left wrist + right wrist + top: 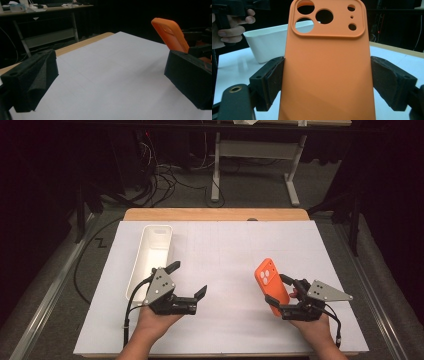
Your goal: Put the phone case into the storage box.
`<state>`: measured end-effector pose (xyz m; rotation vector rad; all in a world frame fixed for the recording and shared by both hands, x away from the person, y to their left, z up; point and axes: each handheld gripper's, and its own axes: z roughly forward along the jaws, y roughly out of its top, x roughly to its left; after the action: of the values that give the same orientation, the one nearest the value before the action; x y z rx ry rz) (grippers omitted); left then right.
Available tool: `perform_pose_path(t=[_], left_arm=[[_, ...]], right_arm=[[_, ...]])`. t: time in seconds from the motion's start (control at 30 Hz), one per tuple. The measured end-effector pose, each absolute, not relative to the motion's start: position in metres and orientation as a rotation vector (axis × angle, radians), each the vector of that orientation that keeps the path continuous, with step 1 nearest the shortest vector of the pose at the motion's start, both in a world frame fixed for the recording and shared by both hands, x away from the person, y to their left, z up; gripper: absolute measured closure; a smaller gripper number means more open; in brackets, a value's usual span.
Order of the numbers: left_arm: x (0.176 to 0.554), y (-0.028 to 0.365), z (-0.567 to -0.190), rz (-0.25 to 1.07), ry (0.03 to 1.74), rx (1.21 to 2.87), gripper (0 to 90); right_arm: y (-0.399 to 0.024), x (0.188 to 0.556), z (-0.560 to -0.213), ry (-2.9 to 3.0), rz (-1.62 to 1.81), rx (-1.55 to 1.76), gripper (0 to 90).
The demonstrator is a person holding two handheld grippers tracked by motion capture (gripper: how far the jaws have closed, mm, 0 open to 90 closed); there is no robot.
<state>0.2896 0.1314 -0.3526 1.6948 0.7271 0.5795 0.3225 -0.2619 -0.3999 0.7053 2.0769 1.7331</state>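
Right gripper (278, 291) is clamped across the sides of an orange silicone phone case (270, 283), held tilted above the white-covered table (230, 260). Left gripper (187, 280) stands wide open and empty, beside a long white plastic bin (152, 252).

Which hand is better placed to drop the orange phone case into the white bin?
The right: its tongs already clamp the orange phone case by both side edges. The left tongs are open and empty, though nearer the white bin, so a handover would probably cost an extra step.
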Motion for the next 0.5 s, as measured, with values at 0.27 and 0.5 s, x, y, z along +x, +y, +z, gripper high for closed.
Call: perform_pose_path(t=[0.27,0.5], left_arm=[[0.312,0.109,-0.352,0.542,0.687,1.670,0.1],[0.318,0.098,-0.360,0.500,0.653,1.687,0.3]], right_arm=[[-0.261,0.324,-0.401,2.075,1.717,0.710,16.7],[-0.262,0.326,-0.401,2.060,1.711,0.729,16.7]])
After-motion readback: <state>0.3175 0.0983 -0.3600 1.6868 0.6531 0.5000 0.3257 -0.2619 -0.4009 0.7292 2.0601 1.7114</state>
